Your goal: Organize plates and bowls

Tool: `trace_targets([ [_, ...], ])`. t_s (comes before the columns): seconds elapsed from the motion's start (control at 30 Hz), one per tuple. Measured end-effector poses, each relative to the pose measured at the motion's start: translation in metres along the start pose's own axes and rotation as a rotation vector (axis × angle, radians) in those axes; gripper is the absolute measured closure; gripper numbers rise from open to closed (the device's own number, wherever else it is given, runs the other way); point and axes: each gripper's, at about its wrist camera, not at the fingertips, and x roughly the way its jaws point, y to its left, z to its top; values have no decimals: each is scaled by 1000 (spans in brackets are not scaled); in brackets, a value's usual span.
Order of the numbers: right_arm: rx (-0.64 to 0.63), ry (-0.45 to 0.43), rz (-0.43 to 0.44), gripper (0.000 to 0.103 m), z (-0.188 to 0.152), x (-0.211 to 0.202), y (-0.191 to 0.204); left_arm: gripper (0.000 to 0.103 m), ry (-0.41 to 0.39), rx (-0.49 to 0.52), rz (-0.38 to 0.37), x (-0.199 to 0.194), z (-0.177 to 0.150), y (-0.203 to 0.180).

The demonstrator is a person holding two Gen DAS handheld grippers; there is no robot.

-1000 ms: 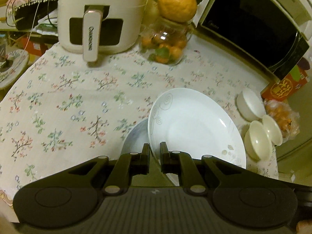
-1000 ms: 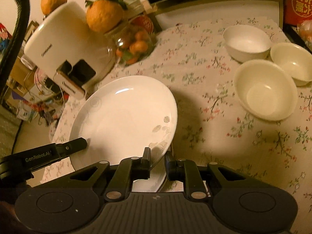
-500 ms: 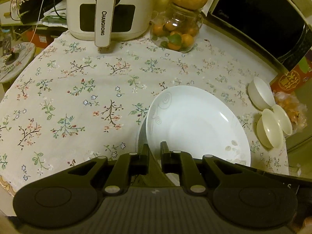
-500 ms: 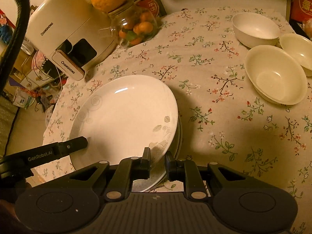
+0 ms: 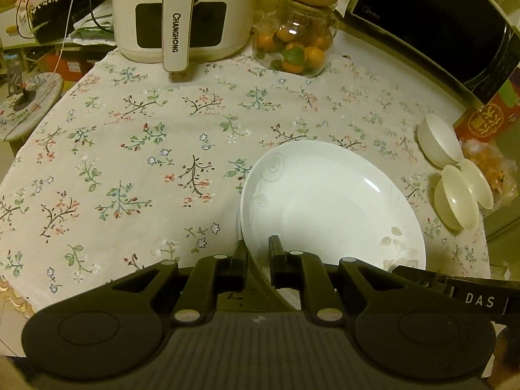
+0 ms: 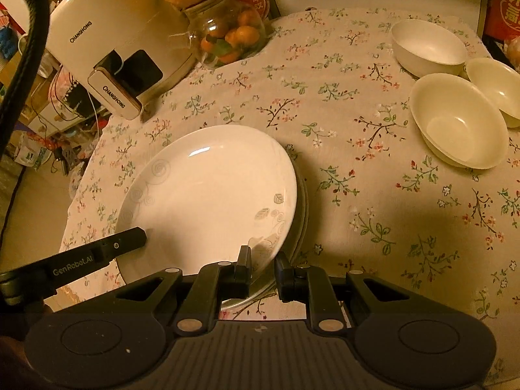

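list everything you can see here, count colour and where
top plate: 1, white with grey swirls, on a stack near the table's front edge
plates beneath: count unclear, pale rims only
bowls: 3, one white, two cream, clustered to the right of the plates
air fryer: 1, cream, back of table
glass jar: 1, clear, holding small oranges, big orange on top
microwave: 1, black, back right
tablecloth: 1, floral, covering table
left gripper: black, astride the top plate's rim
right gripper: black, astride the rim opposite

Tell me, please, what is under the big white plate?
Under the white plate lies at least one other plate; only its rim shows in the right wrist view. The rest, and how many plates, is covered.
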Motion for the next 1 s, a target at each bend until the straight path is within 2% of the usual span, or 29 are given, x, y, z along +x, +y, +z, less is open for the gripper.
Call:
trace_targets([
  [0.57,-51,26,-56,87,7,5,12,90,15,57,56,4,-1,-9],
  [0.87,-103,7,-105,86,4,4,18,90,-7,174,132,4,-8,-25],
  [1.0,-130,-4,-130,86,3,4,21,90,-6,190,150,4,-9,-28],
])
